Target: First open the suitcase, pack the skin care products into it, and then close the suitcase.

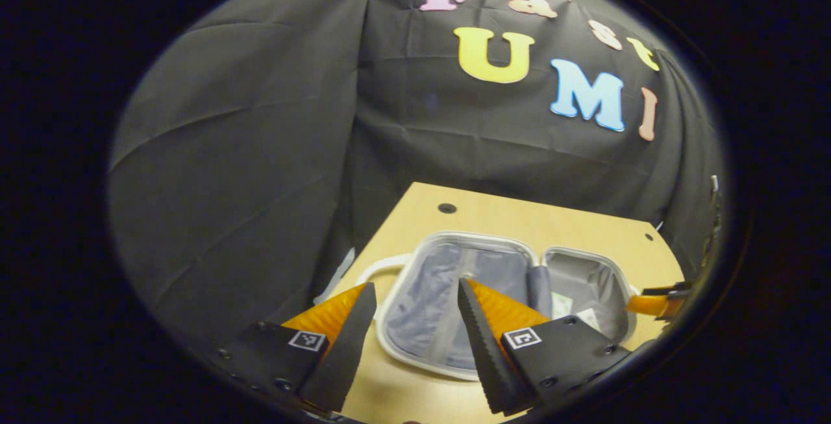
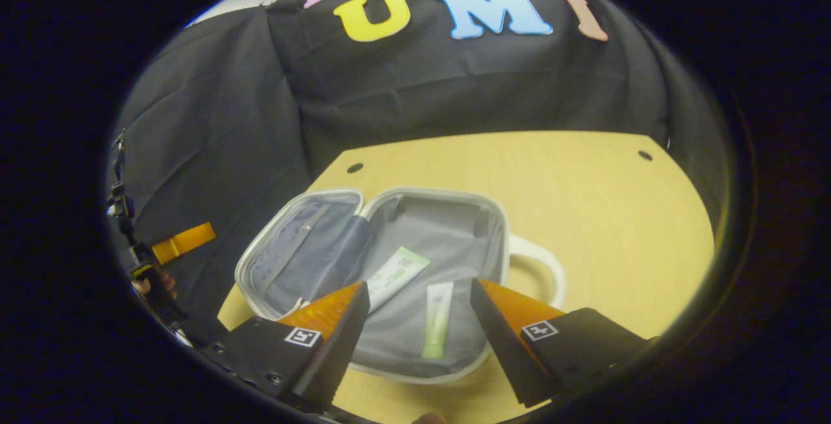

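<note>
Two slim white-and-green skin care tubes (image 2: 415, 294) lie inside the open grey soft-sided suitcase with white rim (image 2: 389, 216) on the pale wooden table (image 2: 604, 216), just ahead of the right gripper (image 2: 419, 297). Both it and the left gripper (image 1: 415, 297) hang wide apart, holding nothing.

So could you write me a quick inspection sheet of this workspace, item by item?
Surface: light wooden table, round holes near its far corners.
Job's things: small white-rimmed, grey-lined suitcase lying open; two white-and-green skin care tubes lying in its right half.
Clutter: nothing seen.
Grippers: left gripper and right gripper both open, empty, above the suitcase.
Cables: nothing seen.
Surroundings: black cloth booth wall.
</note>
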`<state>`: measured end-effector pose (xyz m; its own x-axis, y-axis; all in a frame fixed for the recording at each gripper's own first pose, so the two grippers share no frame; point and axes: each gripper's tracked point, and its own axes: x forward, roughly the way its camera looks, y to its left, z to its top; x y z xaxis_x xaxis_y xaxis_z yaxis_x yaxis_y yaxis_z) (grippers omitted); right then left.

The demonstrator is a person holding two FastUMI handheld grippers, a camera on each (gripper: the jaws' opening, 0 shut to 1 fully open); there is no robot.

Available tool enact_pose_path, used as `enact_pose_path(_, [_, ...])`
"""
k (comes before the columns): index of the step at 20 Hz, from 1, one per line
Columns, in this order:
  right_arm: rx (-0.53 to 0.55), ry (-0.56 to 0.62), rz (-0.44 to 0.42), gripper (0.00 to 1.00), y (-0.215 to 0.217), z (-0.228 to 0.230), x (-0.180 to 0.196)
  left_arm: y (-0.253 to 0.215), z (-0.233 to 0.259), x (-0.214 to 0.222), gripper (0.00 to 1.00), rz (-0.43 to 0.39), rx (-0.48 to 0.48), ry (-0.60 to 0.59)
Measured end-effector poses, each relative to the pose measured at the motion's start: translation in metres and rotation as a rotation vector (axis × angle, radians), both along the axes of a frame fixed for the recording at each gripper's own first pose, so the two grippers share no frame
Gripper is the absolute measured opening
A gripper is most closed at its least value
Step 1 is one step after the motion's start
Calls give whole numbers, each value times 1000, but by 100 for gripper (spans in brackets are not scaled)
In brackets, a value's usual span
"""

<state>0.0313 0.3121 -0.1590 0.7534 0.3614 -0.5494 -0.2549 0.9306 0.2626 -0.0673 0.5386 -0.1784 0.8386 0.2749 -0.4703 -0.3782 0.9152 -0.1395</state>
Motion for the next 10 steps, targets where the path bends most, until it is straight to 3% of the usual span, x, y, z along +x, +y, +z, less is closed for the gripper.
enact_pose_path(5, [-96,-214,-150,95,-66,62,5,64,-45,24,84,-20,-87,76])
enact_pose_path(7, [-159,-288,-247,95,-107,89,3,91,-78,43,84,-38,-156,126])
enact_pose_path(10, [-224,-305,-323,95,-143,104,1,119,-118,63,84,-65,-246,175])
